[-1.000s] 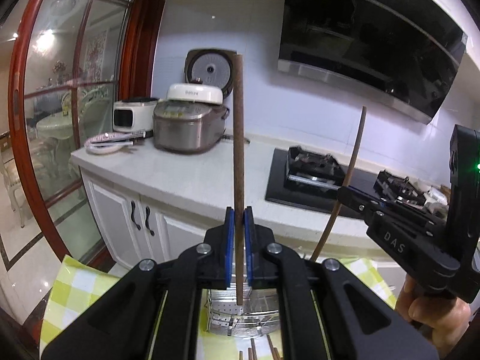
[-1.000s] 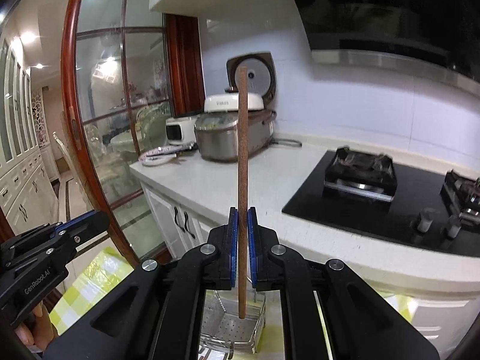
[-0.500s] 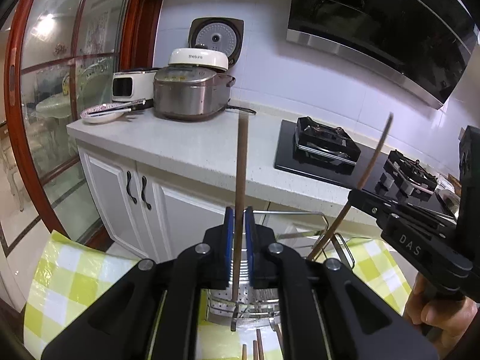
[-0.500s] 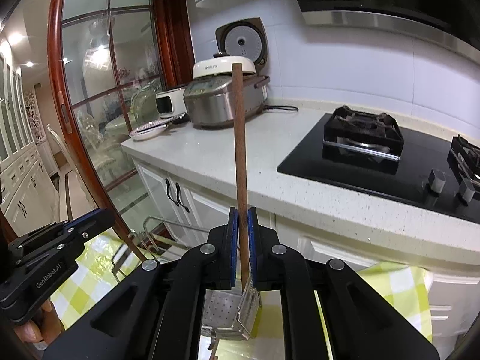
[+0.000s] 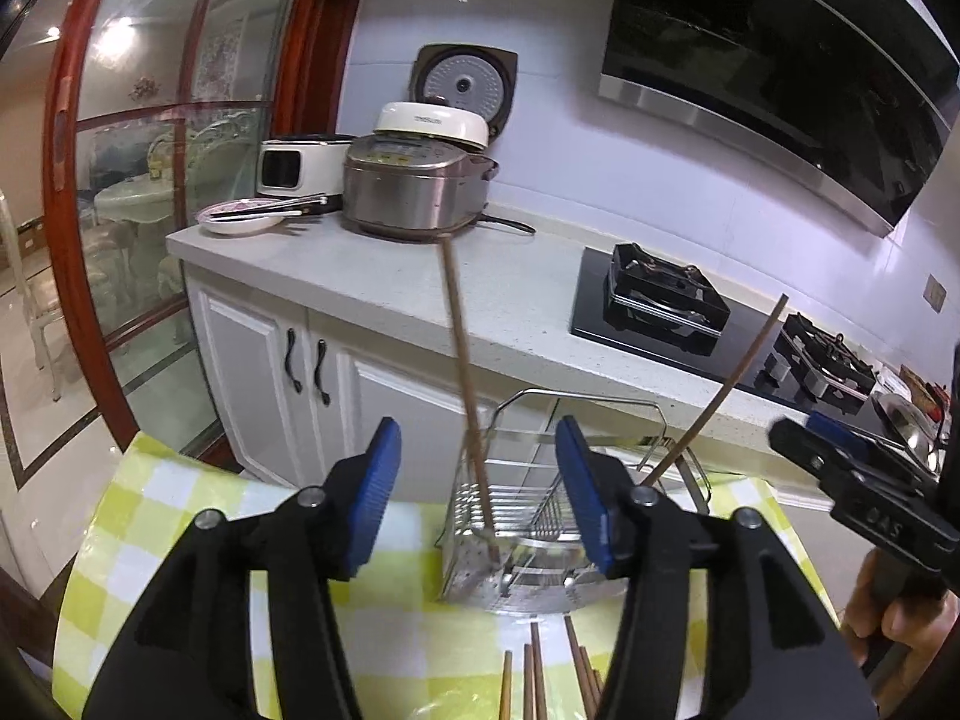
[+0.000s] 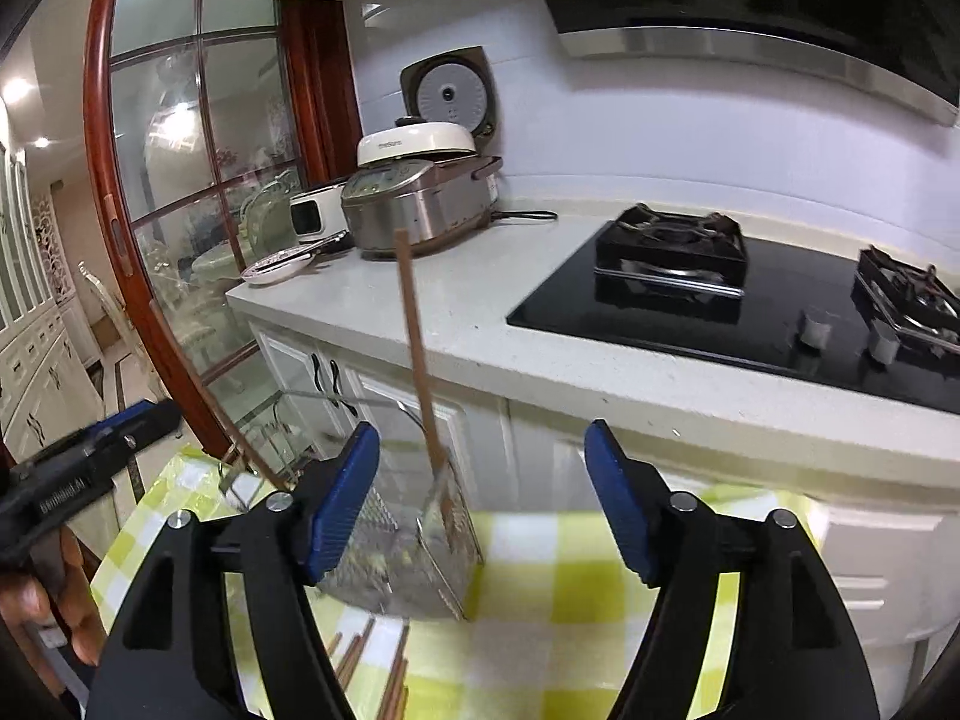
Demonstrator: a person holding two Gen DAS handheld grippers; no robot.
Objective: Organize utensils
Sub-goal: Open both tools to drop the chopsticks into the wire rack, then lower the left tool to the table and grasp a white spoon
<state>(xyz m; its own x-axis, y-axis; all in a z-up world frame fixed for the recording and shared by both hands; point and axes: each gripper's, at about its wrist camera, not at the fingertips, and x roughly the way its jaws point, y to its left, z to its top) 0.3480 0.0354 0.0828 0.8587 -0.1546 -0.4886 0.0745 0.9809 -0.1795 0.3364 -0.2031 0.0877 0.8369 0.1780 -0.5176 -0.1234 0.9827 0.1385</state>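
left wrist view: my left tongs (image 5: 477, 483) have their jaws opening, the blue pads (image 5: 375, 489) standing apart with nothing pressed between them. a brown chopstick (image 5: 465, 372) stands between the pads without touching either; its lower end sits inside the metal wire basket (image 5: 540, 516) and it leans slightly left at the top. a second chopstick (image 5: 717, 387) leans out of the right side of the same basket. the basket stands on the surface with the yellow-green checked cloth (image 5: 162, 516), toward its far edge. more loose chopsticks (image 5: 534, 678) lie flat on the cloth at the near edge, just in front of the basket. my right tongs (image 5: 840, 480) enter from the right edge, held by a hand (image 5: 900, 624).

right wrist view: my right tongs (image 6: 480, 498) also have their jaws opening, the pads (image 6: 618, 498) wide apart and empty. a chopstick (image 6: 417, 354) stands in the right end of the wire basket (image 6: 396, 546), free of both pads, leaning left at the top. the basket sits on the checked cloth (image 6: 588, 588) near its far edge. loose chopsticks (image 6: 372, 660) lie on the cloth in front of the basket. my left tongs (image 6: 90, 456) show at the left edge.
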